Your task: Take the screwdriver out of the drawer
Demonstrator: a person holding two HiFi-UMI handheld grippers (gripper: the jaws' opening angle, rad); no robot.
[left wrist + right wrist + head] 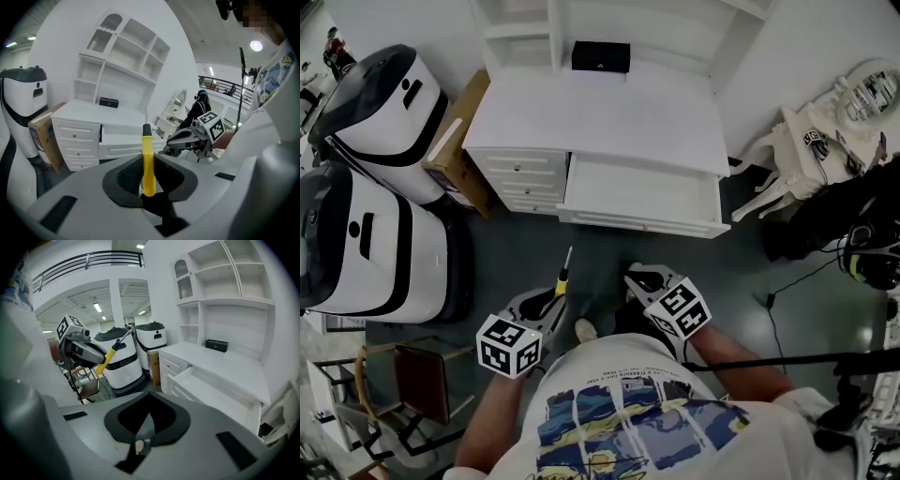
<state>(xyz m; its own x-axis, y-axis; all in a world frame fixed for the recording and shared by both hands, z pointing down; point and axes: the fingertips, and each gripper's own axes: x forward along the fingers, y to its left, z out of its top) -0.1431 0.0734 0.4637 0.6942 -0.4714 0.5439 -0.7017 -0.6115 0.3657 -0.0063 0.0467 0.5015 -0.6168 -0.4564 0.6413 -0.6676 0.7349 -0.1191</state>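
Note:
My left gripper (551,298) is shut on the yellow handle of the screwdriver (562,277), whose thin metal shaft points toward the white desk. In the left gripper view the screwdriver (148,161) stands upright between the dark pads (129,176), clear of the open drawer (123,139). That drawer (642,195) juts out of the desk front and looks bare inside. My right gripper (639,278) hovers over the floor beside the left one, its jaws shut on nothing (149,411). The right gripper view also catches the screwdriver (111,354) at the left and the drawer (220,391) at the right.
Two white and black machines (380,108) (366,246) stand at the left, with a cardboard box (457,141) wedged against the desk. A small black box (600,56) sits on the desktop. A brown chair (417,380) is at lower left; a white ornate chair (802,155) and cables at right.

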